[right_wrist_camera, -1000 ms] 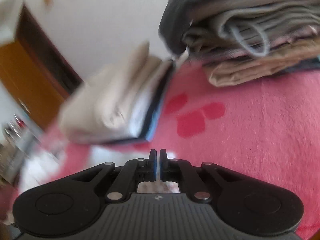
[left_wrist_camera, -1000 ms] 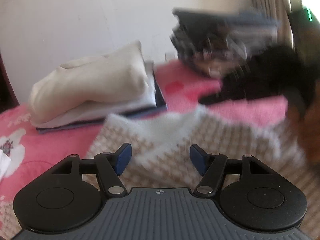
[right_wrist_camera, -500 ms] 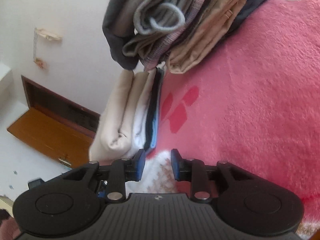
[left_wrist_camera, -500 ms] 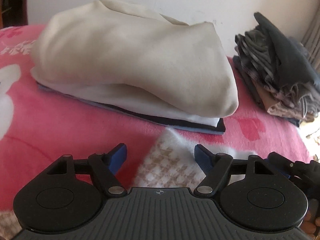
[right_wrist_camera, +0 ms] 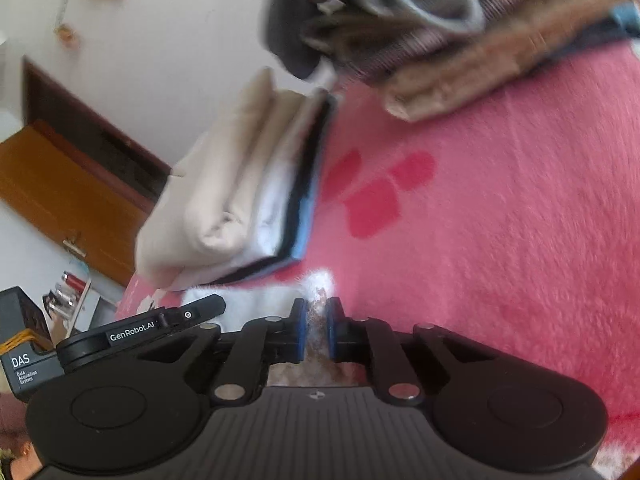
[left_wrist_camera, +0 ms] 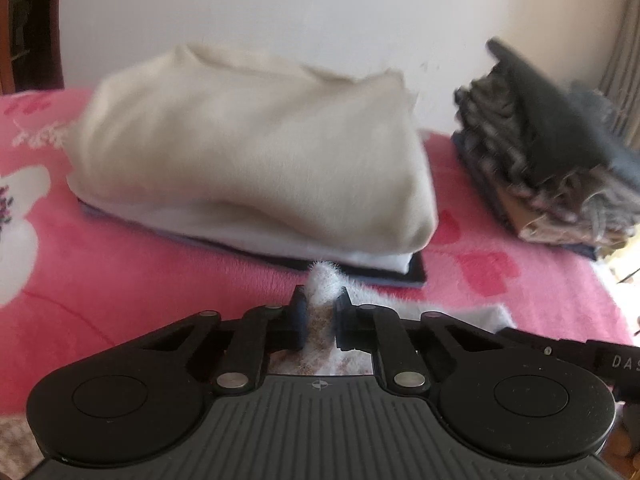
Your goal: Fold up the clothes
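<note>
A fluffy white and tan houndstooth sweater (left_wrist_camera: 326, 278) lies on the pink blanket (left_wrist_camera: 120, 276). My left gripper (left_wrist_camera: 321, 312) is shut on a tuft of its white edge. My right gripper (right_wrist_camera: 316, 322) is shut on another part of the same sweater (right_wrist_camera: 318, 284); the left gripper's body (right_wrist_camera: 132, 334) shows to its left. Most of the sweater is hidden under the grippers.
A folded stack topped by a cream garment (left_wrist_camera: 256, 156) lies just beyond the sweater, also in the right wrist view (right_wrist_camera: 240, 196). A second pile of grey and tan folded clothes (left_wrist_camera: 560, 160) sits to the right (right_wrist_camera: 440, 28). A white wall stands behind; a wooden door (right_wrist_camera: 60, 184) is at left.
Both grippers have closed on the sweater's edge; half a second ago both were open over it. The views have shifted slightly.
</note>
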`<state>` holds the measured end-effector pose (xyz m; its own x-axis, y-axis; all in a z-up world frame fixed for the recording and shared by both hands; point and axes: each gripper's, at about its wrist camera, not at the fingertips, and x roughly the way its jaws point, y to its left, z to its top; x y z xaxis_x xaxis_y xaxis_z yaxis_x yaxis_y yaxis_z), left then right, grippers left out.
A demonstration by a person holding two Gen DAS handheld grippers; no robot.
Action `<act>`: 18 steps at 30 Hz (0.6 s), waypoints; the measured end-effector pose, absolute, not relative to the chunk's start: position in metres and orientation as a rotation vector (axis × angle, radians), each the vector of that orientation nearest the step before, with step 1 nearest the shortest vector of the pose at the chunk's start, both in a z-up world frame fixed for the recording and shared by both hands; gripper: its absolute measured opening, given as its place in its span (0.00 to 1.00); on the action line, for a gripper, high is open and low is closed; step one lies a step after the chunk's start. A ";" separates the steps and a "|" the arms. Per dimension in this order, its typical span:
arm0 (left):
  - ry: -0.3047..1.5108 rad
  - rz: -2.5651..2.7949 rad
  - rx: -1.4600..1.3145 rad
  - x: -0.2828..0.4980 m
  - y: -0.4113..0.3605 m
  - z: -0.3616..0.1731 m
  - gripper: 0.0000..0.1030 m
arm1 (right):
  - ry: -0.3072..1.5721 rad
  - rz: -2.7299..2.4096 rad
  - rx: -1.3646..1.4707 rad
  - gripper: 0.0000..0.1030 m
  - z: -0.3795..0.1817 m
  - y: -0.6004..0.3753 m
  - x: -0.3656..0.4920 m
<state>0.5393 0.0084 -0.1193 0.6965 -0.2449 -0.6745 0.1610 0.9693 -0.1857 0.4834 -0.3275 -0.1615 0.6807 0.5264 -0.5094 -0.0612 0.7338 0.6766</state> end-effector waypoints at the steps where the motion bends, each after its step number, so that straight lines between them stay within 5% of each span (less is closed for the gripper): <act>1: 0.746 -0.243 -0.115 0.534 0.011 -0.113 0.10 | 0.737 0.376 0.672 0.09 -0.154 -0.327 0.479; 11: 0.551 -0.444 0.036 0.434 0.043 -0.064 0.09 | 0.564 0.556 0.344 0.09 -0.074 -0.299 0.410; 18: 0.593 -0.511 0.290 0.352 0.053 -0.102 0.14 | 0.481 0.650 -0.135 0.09 -0.069 -0.259 0.315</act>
<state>0.3522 0.0525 -0.1016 0.7114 -0.3724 -0.5960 0.5345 0.8374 0.1148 0.3146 -0.2595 -0.0691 0.6906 0.5494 -0.4704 -0.6106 0.7915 0.0280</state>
